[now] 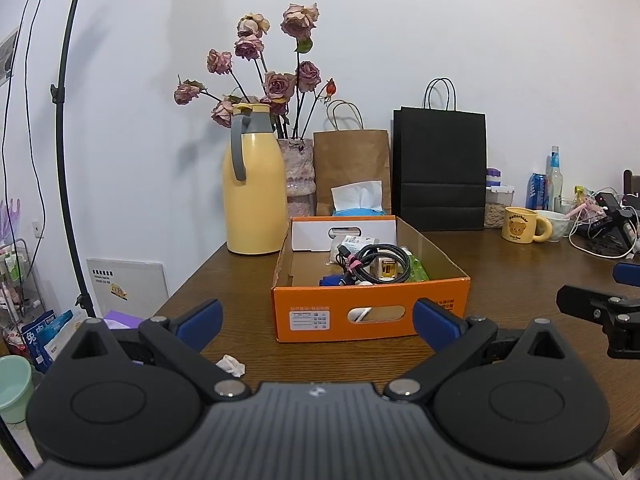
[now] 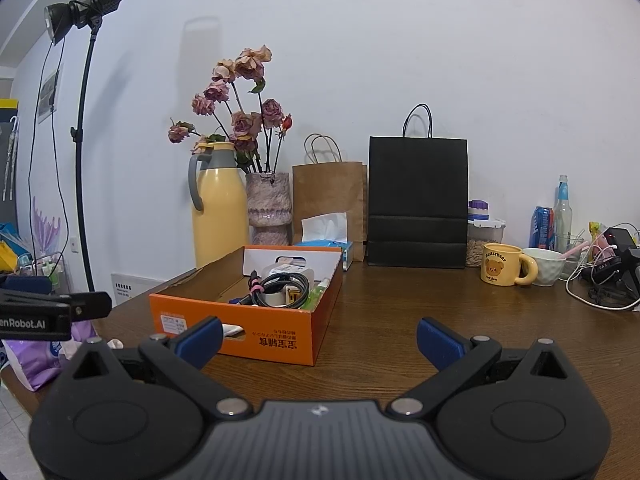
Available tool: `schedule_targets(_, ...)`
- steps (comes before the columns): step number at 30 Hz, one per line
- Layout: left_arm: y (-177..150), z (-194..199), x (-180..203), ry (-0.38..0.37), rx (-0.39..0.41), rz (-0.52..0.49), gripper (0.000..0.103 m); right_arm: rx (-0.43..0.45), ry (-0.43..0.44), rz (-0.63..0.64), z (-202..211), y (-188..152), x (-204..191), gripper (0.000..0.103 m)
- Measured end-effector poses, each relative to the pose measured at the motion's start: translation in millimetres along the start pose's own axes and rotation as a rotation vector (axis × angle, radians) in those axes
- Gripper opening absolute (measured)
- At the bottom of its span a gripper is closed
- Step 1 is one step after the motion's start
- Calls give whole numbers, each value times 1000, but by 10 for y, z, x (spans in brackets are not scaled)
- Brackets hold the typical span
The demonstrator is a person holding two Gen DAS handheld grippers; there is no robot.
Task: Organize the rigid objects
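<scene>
An open orange cardboard box stands on the wooden table; it also shows in the right wrist view. It holds a coiled black cable, a yellow-white charger, a green item and small white boxes. The cable shows in the right wrist view too. My left gripper is open and empty, just in front of the box. My right gripper is open and empty, in front of the box's right corner.
At the back stand a yellow thermos jug, a vase of dried roses, a brown paper bag, a black paper bag and a tissue box. A yellow bear mug, bowl, bottles and cables lie right. A crumpled tissue lies near the front edge.
</scene>
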State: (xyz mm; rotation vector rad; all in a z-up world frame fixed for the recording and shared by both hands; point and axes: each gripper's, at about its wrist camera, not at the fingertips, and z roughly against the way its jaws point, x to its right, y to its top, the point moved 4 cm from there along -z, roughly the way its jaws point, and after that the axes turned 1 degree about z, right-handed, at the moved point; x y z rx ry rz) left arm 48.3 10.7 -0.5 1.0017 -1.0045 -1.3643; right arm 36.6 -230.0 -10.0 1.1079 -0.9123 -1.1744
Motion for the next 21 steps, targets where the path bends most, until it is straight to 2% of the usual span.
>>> schedule_targets(21, -14, -34, 14, -26, -16, 10, 103, -6, 2, 5, 10, -44, -40, 103)
